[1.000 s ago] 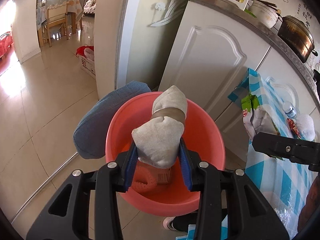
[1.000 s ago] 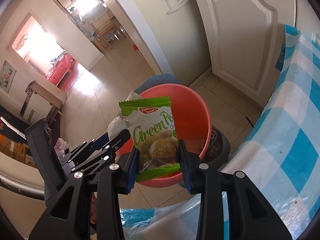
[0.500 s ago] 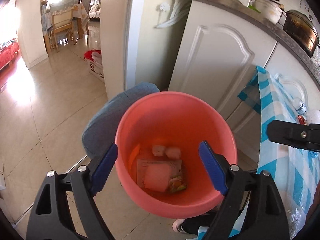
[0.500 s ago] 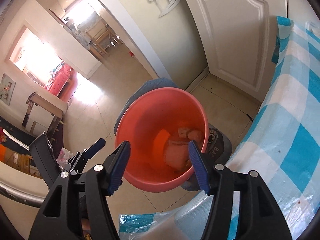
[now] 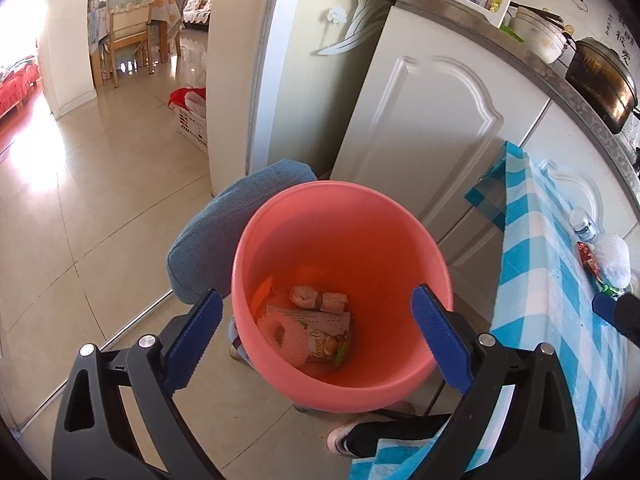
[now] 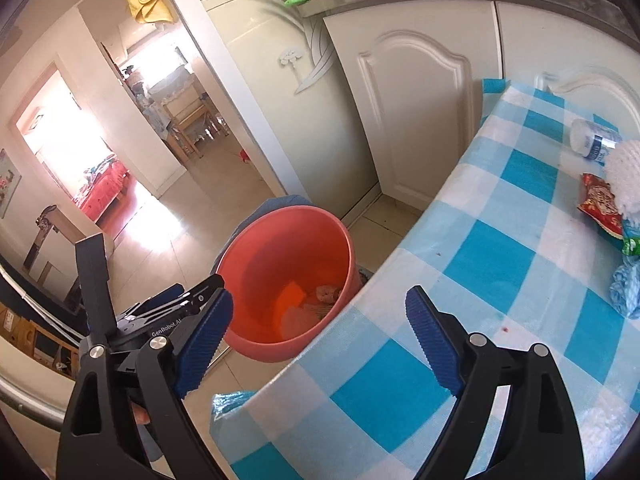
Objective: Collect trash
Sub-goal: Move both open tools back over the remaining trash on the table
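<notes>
A salmon-pink bucket (image 5: pixel 404 248) stands on the floor beside the table. At its bottom lie a beige wad (image 5: pixel 318 300), a green snack packet (image 5: pixel 326 344) and white foam netting (image 5: pixel 280 334). My left gripper (image 5: pixel 316 334) hovers over the bucket, its jaws still opening, nothing between them. My right gripper (image 6: pixel 318 320) hangs over the table's near edge, jaws opening and empty, with the bucket (image 6: pixel 256 264) to its left. On the checked tablecloth (image 6: pixel 480 264) remain a red wrapper (image 6: pixel 600 204), a white foam net (image 6: pixel 624 176), a small plastic bottle (image 6: pixel 592 142) and a crumpled blue wad (image 6: pixel 624 288).
White cabinet doors (image 5: pixel 432 120) stand behind the bucket. A blue cushioned stool (image 5: pixel 208 236) touches the bucket's left side. A person's shoe (image 5: pixel 340 438) is on the floor below the bucket. A pot (image 5: pixel 600 76) and bowls sit on the counter. Tiled floor opens to the left.
Both grippers let go: the beige wad and the green snack packet dropped into the bucket. Both sets of jaws spread wide. The right gripper swung right, over the table.
</notes>
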`<state>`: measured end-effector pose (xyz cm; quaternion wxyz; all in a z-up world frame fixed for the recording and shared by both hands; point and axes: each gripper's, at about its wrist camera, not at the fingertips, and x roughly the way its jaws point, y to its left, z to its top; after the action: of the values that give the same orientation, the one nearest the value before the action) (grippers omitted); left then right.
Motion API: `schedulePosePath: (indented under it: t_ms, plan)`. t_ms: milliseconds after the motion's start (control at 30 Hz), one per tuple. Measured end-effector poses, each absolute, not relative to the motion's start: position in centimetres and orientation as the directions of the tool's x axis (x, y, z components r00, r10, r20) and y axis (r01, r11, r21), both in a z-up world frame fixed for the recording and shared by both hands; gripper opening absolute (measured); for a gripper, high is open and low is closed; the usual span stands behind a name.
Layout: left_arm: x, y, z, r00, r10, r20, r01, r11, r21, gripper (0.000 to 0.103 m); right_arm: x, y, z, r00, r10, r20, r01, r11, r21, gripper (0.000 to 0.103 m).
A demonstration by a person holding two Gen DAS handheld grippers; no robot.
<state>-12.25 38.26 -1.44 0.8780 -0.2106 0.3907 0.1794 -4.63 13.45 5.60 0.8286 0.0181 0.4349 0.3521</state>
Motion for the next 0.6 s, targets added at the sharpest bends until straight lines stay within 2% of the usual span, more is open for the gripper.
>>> schedulePosePath:
  t_ms: [333,600]
  plan:
    - [-12.6,34.9,0.8,0.666,0.1,-0.739,-0.397,0.887,-0.237,0.096,-7.1,7.6,5.8,0.446,0.59,-0.673,-0.502,0.787,0.358,0.088]
    - [-12.2,30.4,2.5,0.698,0.015,-0.716,-0.279,0.927,-0.252,0.096,-9.3,1.8,6.1,0.537,0.542,-0.647,-0.413,0.837,0.359,0.088]
